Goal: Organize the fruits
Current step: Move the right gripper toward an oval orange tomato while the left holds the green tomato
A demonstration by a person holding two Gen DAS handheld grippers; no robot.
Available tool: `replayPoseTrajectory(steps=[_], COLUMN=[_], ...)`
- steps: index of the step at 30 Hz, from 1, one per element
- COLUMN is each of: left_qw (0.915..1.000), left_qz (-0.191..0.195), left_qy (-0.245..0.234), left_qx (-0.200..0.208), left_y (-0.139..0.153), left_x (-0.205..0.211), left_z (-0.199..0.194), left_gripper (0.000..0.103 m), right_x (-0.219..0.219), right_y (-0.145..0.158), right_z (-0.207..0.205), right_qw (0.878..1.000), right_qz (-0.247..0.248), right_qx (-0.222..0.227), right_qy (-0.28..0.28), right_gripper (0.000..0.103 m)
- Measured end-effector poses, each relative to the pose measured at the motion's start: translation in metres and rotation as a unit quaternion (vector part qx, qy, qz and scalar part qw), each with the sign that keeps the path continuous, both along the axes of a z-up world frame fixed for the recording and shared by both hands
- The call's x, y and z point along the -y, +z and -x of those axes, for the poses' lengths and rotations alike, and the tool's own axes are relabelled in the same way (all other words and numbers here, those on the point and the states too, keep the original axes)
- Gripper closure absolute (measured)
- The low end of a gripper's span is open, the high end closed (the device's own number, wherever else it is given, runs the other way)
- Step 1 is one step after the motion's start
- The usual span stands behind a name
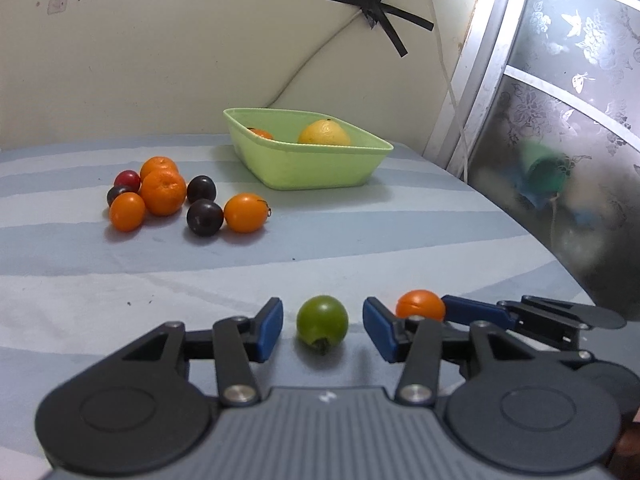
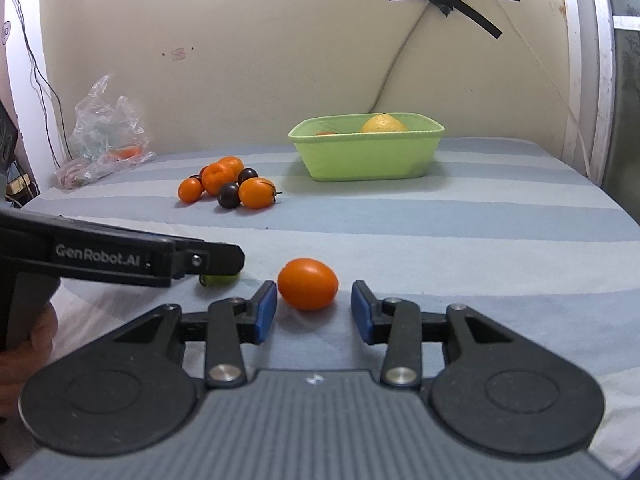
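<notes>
My left gripper (image 1: 322,328) is open with a small green fruit (image 1: 322,321) lying on the cloth between its blue pads, not touching them. My right gripper (image 2: 313,310) is open with an orange fruit (image 2: 307,283) between its pads; this fruit also shows in the left wrist view (image 1: 421,305). A green basket (image 1: 312,164) stands at the back and holds a yellow fruit (image 1: 325,133) and an orange one (image 1: 261,133). A pile of orange and dark plum-like fruits (image 1: 168,196) lies left of the basket. The green fruit is mostly hidden behind the left gripper in the right wrist view (image 2: 219,279).
The table has a blue striped cloth (image 1: 360,240). A crumpled plastic bag (image 2: 105,132) lies at the back left by the wall. A frosted glass door (image 1: 568,120) stands at the right, and a taped cable (image 1: 380,16) runs down the wall behind the basket.
</notes>
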State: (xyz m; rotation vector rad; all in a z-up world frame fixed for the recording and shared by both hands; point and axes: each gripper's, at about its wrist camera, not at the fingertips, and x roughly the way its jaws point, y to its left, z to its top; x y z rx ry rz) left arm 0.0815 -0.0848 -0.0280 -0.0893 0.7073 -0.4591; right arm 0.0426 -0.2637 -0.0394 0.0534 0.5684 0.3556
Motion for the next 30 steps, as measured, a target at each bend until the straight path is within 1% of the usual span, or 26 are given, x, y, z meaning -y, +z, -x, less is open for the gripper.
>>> replayPoseTrajectory(steps=[2, 5, 10, 15, 18, 25, 28, 30], left_qw=[1.0, 0.9998, 0.9997, 0.9995, 0.9996, 0.9995, 0.9995, 0.9994], left_qz=[-0.003, 0.004, 0.002, -0.002, 0.006, 0.023, 0.027, 0.03], left_qy=[0.005, 0.009, 0.015, 0.018, 0.019, 0.012, 0.008, 0.003], left_qx=[0.005, 0.016, 0.02, 0.024, 0.022, 0.017, 0.016, 0.015], left_y=[-0.004, -0.008, -0.008, -0.008, -0.008, -0.009, -0.009, -0.009], left_x=[0.001, 0.0, 0.002, 0.002, -0.001, -0.007, -0.008, -0.008], left_z=[0.0, 0.001, 0.001, 0.005, 0.004, 0.003, 0.003, 0.003], left_gripper=[0.057, 0.057, 0.057, 0.057, 0.056, 0.05, 0.048, 0.046], right_x=[-0.001, -0.002, 0.0, -0.003, -0.001, -0.003, -0.003, -0.003], right_y=[0.0, 0.0, -0.001, -0.001, -0.001, 0.0, -0.001, -0.001], right_z=[-0.003, -0.004, -0.003, 0.0, 0.001, 0.002, 0.001, 0.001], right_qw=[1.0, 1.0, 1.0, 1.0, 1.0, 1.0, 1.0, 1.0], right_qz=[-0.002, -0.001, -0.008, -0.002, -0.008, -0.003, -0.006, -0.009], right_qx=[-0.002, -0.002, -0.003, 0.003, 0.003, 0.003, 0.0, -0.002], right_qy=[0.001, 0.003, 0.004, 0.005, 0.005, -0.001, 0.002, 0.007], right_gripper=[0.059, 0.057, 0.057, 0.056, 0.053, 0.051, 0.049, 0.044])
